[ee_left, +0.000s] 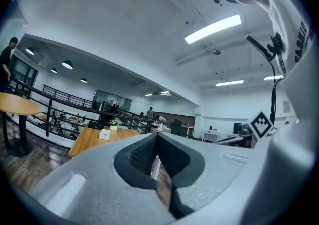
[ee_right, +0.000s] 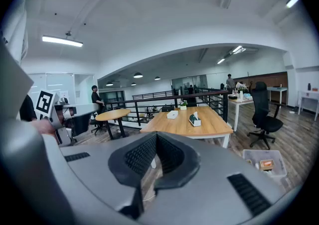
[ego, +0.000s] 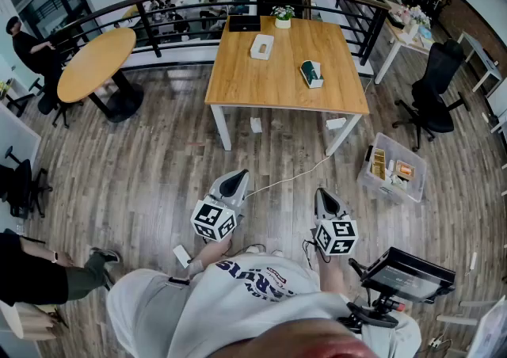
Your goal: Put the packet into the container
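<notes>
Task not started. Left hand-held gripper (ego: pixel 238 177) and right hand-held gripper (ego: pixel 321 193) both closed, empty, over floor, well apart from desk (ego: pixel 238 83). Likely packet (ego: pixel 311 73) lies on desk. Container (ego: pixel 394 142) sits on floor beside desk. Pick-up and drop-in remain.

nothing reads surely; the shirt (ego: pixel 261 276) bears dark lettering too warped to make out.
</notes>
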A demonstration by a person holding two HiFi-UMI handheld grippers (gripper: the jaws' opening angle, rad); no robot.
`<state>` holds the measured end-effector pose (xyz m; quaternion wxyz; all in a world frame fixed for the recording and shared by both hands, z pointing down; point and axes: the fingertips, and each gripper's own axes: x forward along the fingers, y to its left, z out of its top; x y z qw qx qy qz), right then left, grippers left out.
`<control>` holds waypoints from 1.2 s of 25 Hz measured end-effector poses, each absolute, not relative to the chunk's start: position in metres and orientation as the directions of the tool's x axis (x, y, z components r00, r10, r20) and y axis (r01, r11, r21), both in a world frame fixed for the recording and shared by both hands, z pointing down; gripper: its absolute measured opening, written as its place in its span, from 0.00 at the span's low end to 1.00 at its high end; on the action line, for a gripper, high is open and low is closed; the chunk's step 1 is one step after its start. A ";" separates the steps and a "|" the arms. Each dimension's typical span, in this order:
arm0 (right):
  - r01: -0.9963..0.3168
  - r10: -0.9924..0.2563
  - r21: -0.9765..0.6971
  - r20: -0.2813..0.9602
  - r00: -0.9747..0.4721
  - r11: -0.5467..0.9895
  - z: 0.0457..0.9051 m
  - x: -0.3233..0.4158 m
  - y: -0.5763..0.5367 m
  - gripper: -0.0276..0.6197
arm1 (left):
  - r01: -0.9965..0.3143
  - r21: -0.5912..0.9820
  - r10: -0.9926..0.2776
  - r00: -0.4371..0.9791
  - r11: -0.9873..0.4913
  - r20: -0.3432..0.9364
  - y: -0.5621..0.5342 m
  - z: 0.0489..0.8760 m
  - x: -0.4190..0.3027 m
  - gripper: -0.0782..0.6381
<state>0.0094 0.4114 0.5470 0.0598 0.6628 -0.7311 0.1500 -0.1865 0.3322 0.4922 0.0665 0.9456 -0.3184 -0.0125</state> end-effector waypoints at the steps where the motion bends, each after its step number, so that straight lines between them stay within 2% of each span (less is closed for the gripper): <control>1: -0.987 -0.951 -0.140 0.287 -0.116 0.078 0.545 0.012 0.422 0.05 | -0.605 0.147 -0.608 0.793 -0.783 0.025 0.342 0.495 -0.186 0.12; 5: -0.988 -0.956 -0.127 0.269 -0.117 0.085 0.533 0.025 0.448 0.05 | -0.612 0.202 -0.619 0.784 -0.765 0.033 0.368 0.498 -0.176 0.12; 10: -0.990 -0.957 -0.114 0.268 -0.110 0.082 0.529 0.046 0.468 0.05 | -0.595 0.264 -0.626 0.779 -0.759 -0.043 0.391 0.477 -0.150 0.12; 13: -0.982 -0.949 -0.154 0.280 -0.146 0.105 0.540 0.050 0.470 0.06 | -0.598 0.239 -0.628 0.775 -0.765 -0.071 0.407 0.465 -0.140 0.12; 20: -0.968 -0.901 -0.160 0.362 -0.240 0.193 0.581 0.041 0.474 0.06 | -0.664 0.203 -0.673 0.739 -0.720 0.035 0.434 0.490 -0.145 0.12; 30: -0.957 -0.873 -0.209 0.404 -0.272 0.201 0.614 0.047 0.491 0.06 | -0.677 0.207 -0.682 0.729 -0.706 0.057 0.453 0.509 -0.136 0.12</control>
